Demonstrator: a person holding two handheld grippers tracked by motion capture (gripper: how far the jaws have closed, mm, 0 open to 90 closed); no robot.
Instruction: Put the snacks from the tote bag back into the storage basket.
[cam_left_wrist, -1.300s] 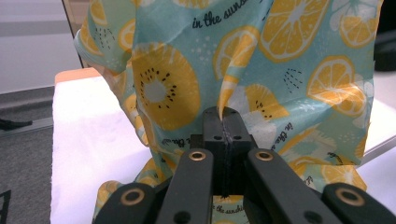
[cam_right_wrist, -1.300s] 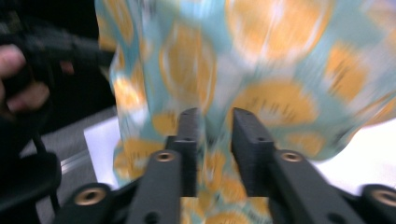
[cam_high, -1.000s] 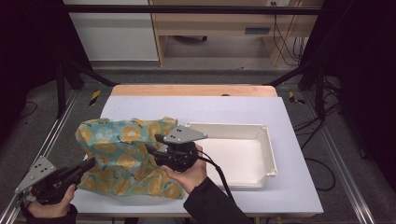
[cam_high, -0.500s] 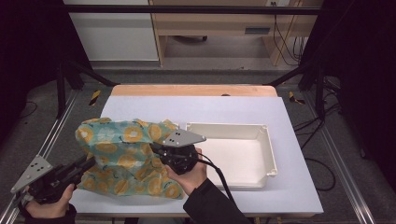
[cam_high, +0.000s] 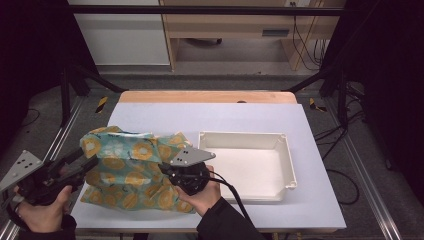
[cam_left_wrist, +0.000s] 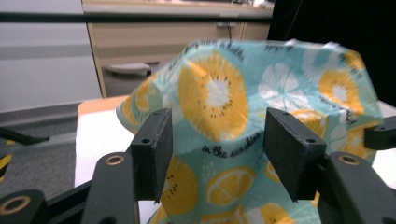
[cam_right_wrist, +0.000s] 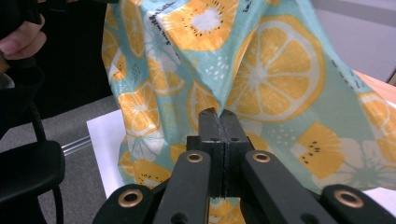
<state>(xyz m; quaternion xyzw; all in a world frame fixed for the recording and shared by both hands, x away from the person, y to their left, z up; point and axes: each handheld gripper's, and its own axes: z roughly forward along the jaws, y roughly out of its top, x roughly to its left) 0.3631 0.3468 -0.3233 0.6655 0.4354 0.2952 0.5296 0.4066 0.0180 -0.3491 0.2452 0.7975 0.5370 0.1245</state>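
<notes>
While our right tongs (cam_right_wrist: 219, 122) stay pressed together on a fold of the citrus-print cloth (cam_high: 132, 167), our left tongs (cam_left_wrist: 215, 149) have just been opening and now stand apart, with the cloth showing beyond the gap and neither pad pressing on it. From the high view we see the cloth bunched up on the near left part of the white desk (cam_high: 210, 117), teal with orange and lemon slices printed on it, its left edge reaching the desk's left side. Our right hand (cam_high: 200, 192) sits at the cloth's right edge, just beside the near left corner of the white plastic tray (cam_high: 289, 160), which lies on the desk to the right of the cloth. Our left hand (cam_high: 42, 210) is off the desk's near left corner, its tongs pointing toward the cloth. In the right gripper view the cloth rises tent-like above the closed pads.
</notes>
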